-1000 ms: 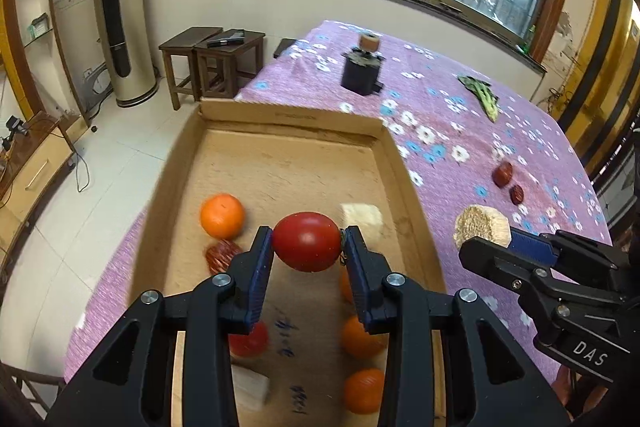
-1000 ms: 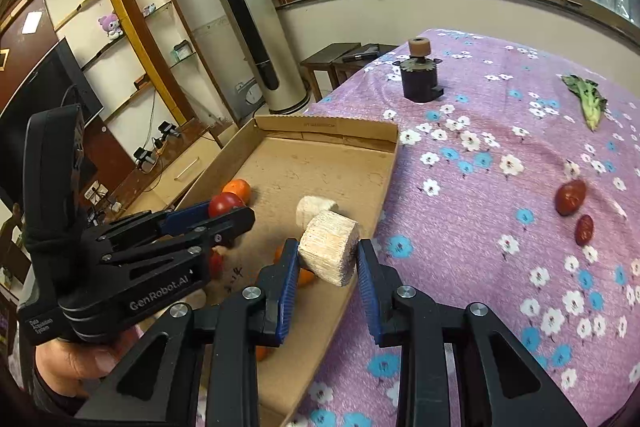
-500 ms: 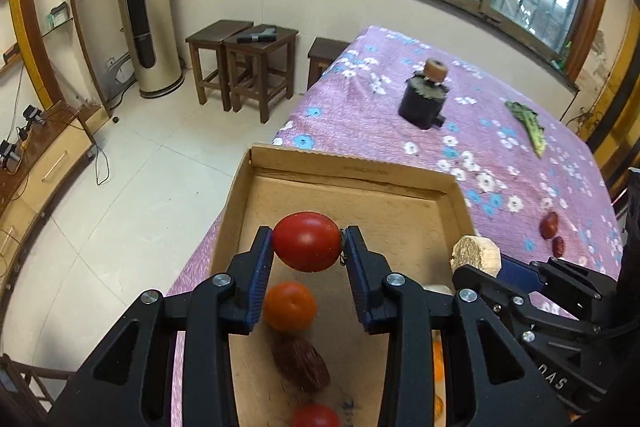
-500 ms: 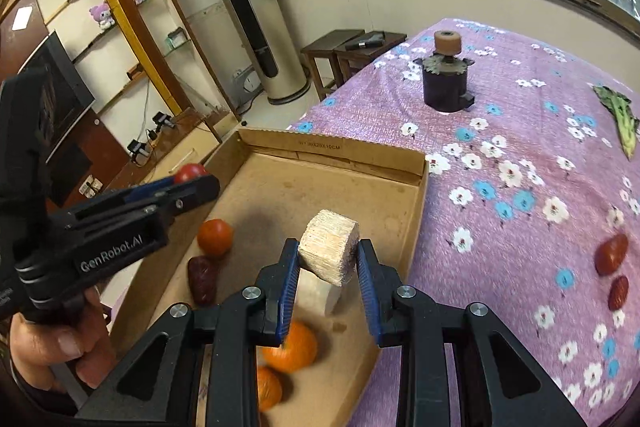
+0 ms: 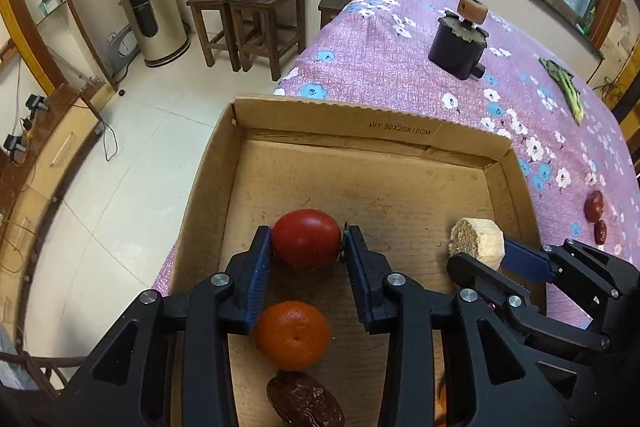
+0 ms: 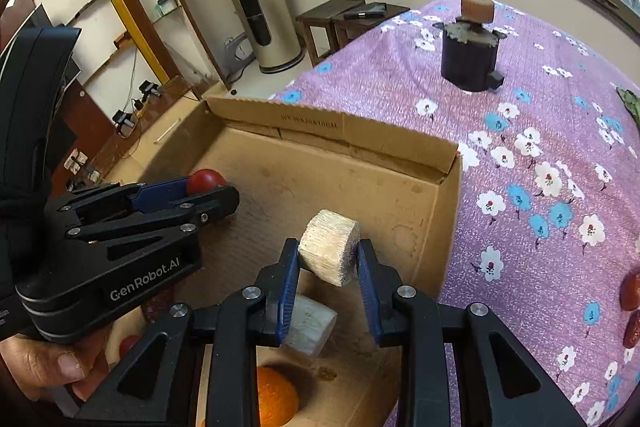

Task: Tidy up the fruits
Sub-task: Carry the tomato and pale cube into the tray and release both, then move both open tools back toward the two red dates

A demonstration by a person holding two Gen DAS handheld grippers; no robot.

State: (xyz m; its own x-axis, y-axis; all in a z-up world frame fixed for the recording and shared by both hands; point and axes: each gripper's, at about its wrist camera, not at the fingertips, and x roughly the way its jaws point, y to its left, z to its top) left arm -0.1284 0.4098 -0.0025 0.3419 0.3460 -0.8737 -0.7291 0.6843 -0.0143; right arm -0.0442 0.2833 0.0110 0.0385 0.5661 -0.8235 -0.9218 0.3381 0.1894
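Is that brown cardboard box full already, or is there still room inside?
Partly filled. The brown cardboard box shows bare floor at its far end; an orange and wrinkled date lie nearer.

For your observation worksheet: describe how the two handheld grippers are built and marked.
Both the left gripper and the right gripper are black, angular frames with silver screw heads and ribbed blue finger pads. The left one's body carries white "GenRobot.AI" lettering.

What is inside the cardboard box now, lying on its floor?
On the floor of the cardboard box lie an orange, a brown date, a pale block and a second orange. The near part of the floor is hidden by both grippers.
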